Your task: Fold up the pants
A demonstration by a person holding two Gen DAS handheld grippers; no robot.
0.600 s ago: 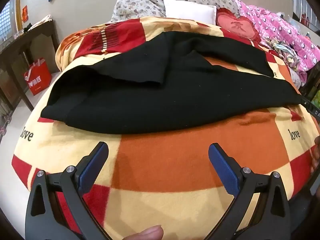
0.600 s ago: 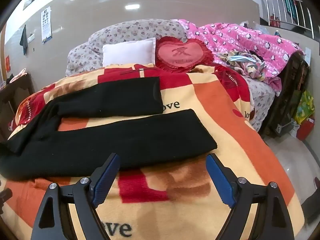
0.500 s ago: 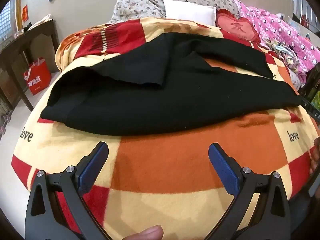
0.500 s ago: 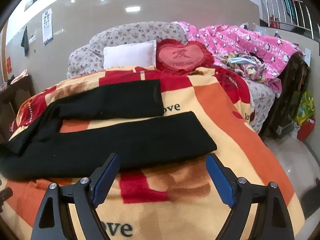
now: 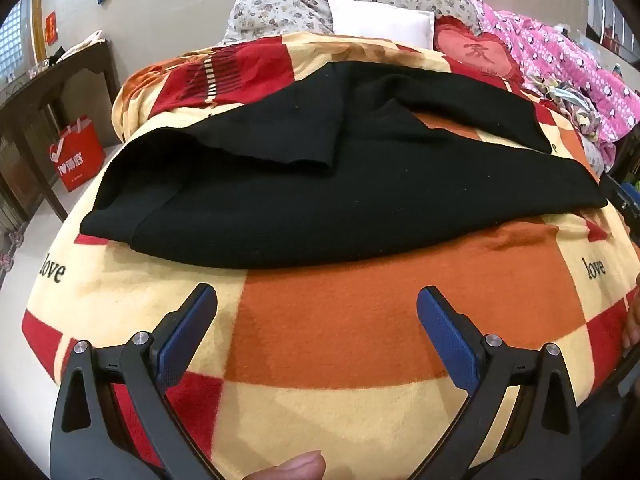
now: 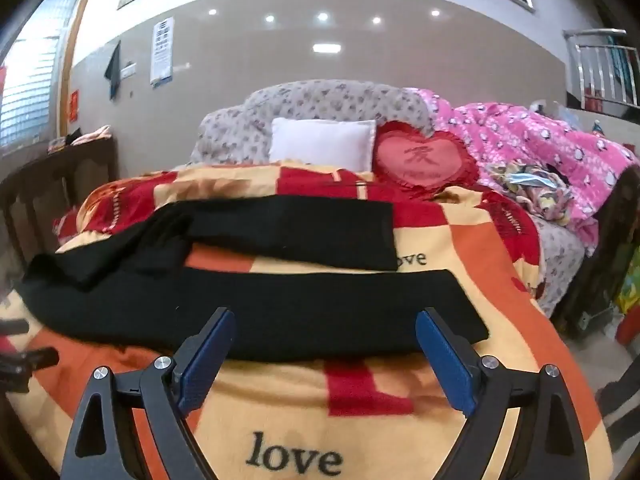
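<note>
Right gripper [image 6: 324, 334] has dropped closer to the near leg since 0.5 s ago; left gripper [image 5: 316, 312] barely shifted. Both sets of fingers spread, holding nothing. Black pants [image 5: 320, 200] lie unfolded across bed [image 5: 360, 320], legs toward its right edge.

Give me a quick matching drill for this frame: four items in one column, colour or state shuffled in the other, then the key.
Items:
1. pants
2. heart cushion
3. pillow
4. left gripper

Colour or state:
A. white
B. open, holding nothing
C. black, spread on the blanket
D. red

Pairs: 1-C, 2-D, 3-A, 4-B
</note>
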